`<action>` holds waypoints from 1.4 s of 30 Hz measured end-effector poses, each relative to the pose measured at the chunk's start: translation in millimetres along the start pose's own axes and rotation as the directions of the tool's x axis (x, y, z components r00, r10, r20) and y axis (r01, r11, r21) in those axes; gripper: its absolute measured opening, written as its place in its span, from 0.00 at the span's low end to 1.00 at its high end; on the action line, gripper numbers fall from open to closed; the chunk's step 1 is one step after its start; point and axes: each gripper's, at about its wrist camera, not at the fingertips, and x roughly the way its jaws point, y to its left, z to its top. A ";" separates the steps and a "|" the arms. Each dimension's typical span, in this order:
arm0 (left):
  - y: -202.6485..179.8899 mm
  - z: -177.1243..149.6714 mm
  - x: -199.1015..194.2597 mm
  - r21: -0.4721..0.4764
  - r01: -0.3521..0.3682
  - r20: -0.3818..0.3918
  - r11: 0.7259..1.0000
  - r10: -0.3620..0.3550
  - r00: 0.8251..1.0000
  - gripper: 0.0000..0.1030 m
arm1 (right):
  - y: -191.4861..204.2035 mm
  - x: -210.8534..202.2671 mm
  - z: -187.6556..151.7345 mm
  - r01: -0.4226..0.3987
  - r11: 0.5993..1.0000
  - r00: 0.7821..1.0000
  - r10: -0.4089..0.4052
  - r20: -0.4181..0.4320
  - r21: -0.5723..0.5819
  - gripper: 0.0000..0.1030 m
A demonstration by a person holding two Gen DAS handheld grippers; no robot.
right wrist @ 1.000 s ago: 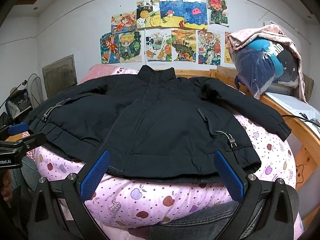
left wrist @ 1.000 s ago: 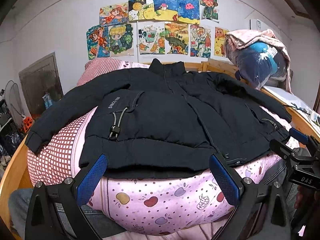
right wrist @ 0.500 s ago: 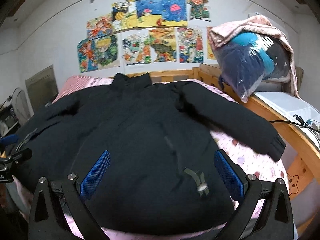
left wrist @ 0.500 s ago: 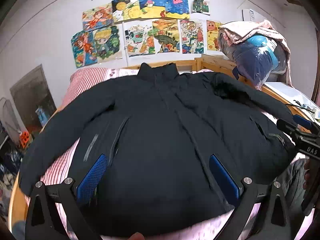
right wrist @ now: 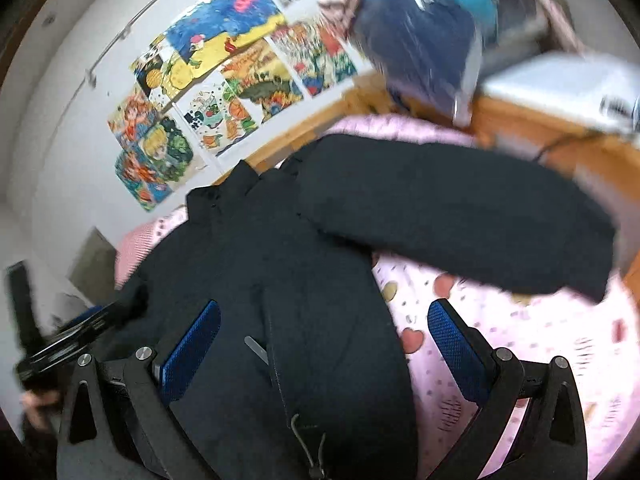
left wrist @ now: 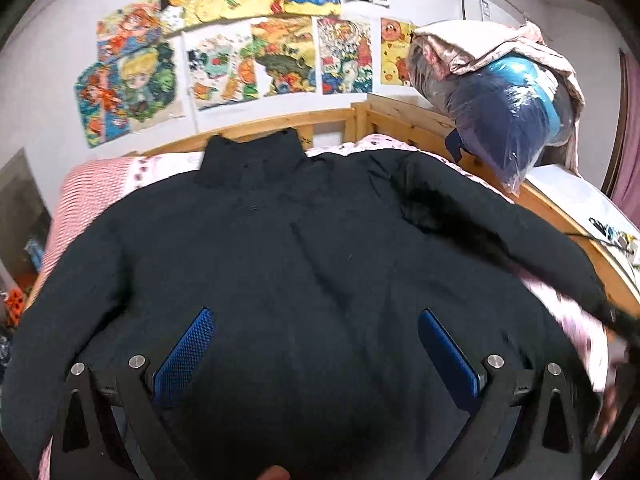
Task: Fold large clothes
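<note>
Your left gripper (left wrist: 316,344): jaws spread wide, empty, over the black jacket (left wrist: 280,260). Your right gripper (right wrist: 324,340): jaws likewise apart, empty, at the jacket's right edge. Jacket: spread flat on the pink bedspread (right wrist: 520,332), collar toward the wooden headboard (left wrist: 280,124), one sleeve (right wrist: 460,216) outstretched.

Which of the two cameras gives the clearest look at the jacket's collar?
The left wrist view. There the black jacket lies square to the camera and its collar stands sharp against the wooden headboard. The right wrist view is tilted and motion-blurred; its collar appears smaller, off to one side.
</note>
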 end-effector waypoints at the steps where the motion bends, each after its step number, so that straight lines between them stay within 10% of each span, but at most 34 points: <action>1: -3.3 9.3 12.0 0.001 0.011 0.001 1.000 -0.011 1.000 1.00 | -4.0 6.6 -0.5 -0.020 1.000 1.000 0.020 -0.008 0.015 0.99; 11: -44.4 88.9 165.6 -0.016 0.058 -0.065 0.998 -0.059 0.996 1.00 | -44.9 77.3 0.5 -0.021 0.970 0.997 0.037 -0.063 0.241 0.99; 23: -67.3 95.1 298.3 -0.075 0.122 -0.240 0.990 -0.137 0.961 1.00 | -60.9 104.2 38.9 0.060 0.952 0.993 -0.088 0.079 0.301 0.97; 34: -72.5 64.3 313.9 -0.047 0.119 -0.247 0.992 -0.127 0.961 1.00 | -119.9 89.9 48.4 0.105 0.857 0.955 -0.229 0.190 0.504 0.29; 42: -47.3 65.4 272.0 -0.087 0.181 -0.322 0.980 -0.200 0.925 1.00 | -87.3 85.2 94.1 0.201 0.926 0.928 -0.285 0.240 0.321 0.11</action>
